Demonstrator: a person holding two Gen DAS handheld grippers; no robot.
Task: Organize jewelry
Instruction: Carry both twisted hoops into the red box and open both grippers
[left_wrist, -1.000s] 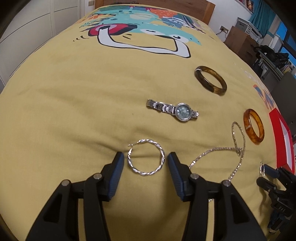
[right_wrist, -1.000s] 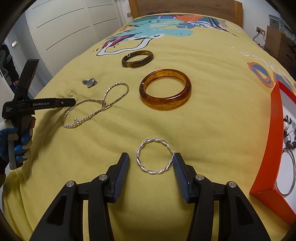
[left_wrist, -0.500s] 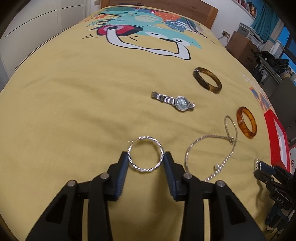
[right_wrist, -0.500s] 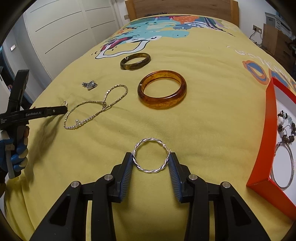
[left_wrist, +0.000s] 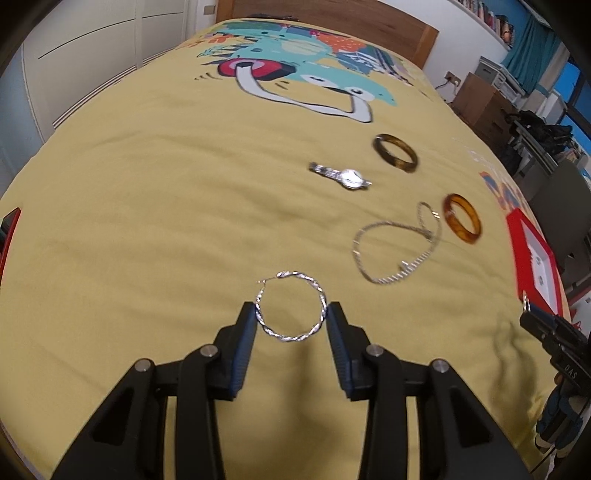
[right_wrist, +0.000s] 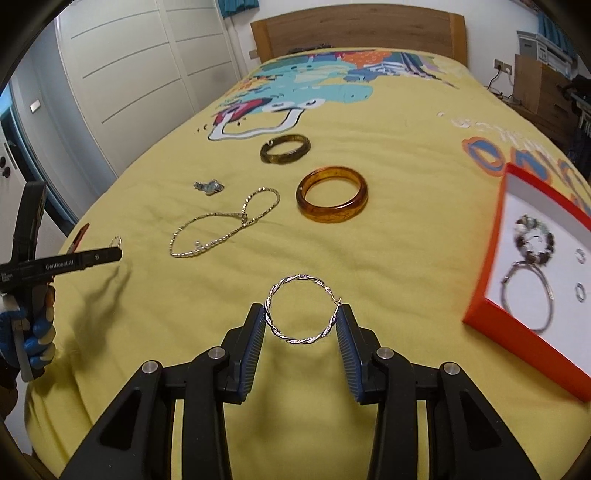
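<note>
My left gripper (left_wrist: 291, 317) is shut on a twisted silver hoop earring (left_wrist: 291, 307) and holds it above the yellow bedspread (left_wrist: 147, 221). My right gripper (right_wrist: 301, 319) is shut on a matching silver hoop earring (right_wrist: 303, 315), also lifted off the bed. On the bed lie a silver watch (left_wrist: 341, 176), a dark brown bangle (left_wrist: 394, 153), an amber bangle (right_wrist: 332, 199) and a silver chain necklace (right_wrist: 225, 227). A red tray (right_wrist: 491, 291) with a white lining stands at the right and holds a beaded bracelet (right_wrist: 535, 238), a large hoop and small rings.
The left gripper also shows at the left of the right wrist view (right_wrist: 62, 262), the right gripper at the right edge of the left wrist view (left_wrist: 554, 332). A small red thing (left_wrist: 7, 229) lies at the bed's left edge. Wardrobe doors stand left, a wooden headboard behind.
Both grippers closed on their hoop earrings and lifted them off the bedspread. The views rose and tilted, so more of the room and the tray shows.
</note>
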